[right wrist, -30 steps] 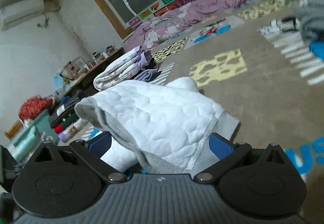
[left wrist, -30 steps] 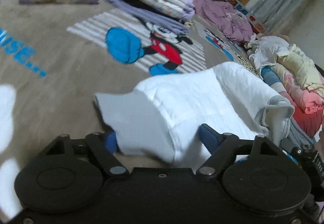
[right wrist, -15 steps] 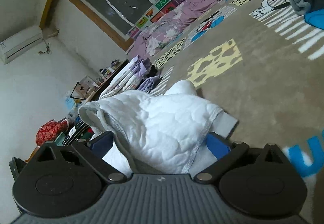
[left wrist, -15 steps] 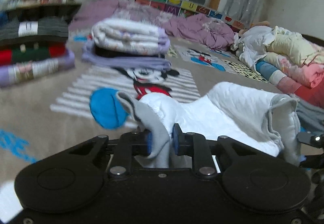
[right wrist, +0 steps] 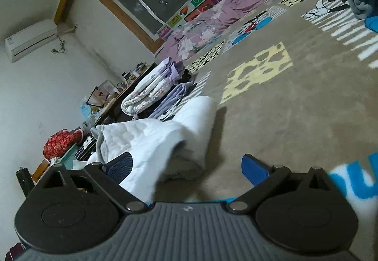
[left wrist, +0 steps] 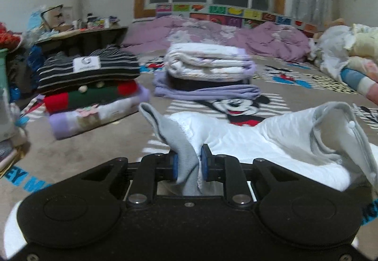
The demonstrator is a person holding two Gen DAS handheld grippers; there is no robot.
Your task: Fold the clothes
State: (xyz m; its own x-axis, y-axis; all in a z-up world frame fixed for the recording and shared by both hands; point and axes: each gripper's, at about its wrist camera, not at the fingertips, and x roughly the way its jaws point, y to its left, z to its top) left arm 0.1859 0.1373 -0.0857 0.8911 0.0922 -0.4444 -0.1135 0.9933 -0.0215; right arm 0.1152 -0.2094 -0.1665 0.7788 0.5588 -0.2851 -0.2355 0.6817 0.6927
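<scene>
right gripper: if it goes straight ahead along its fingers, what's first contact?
Probably bare carpet. The right gripper stands open; the white quilted garment sits at its left finger, off the centre line. Depth is unclear, so the garment's edge might brush.

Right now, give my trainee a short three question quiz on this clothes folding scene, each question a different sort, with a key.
1. True or false: the left gripper is shut on the grey cuff of the white quilted garment.
2. Which describes the right gripper? A: shut on the garment. B: jaws wide apart. C: out of view.
3. Fill in: the top item on the folded stack at left is black and white ______.

Key: 1 true; 2 B; 3 striped.
</scene>
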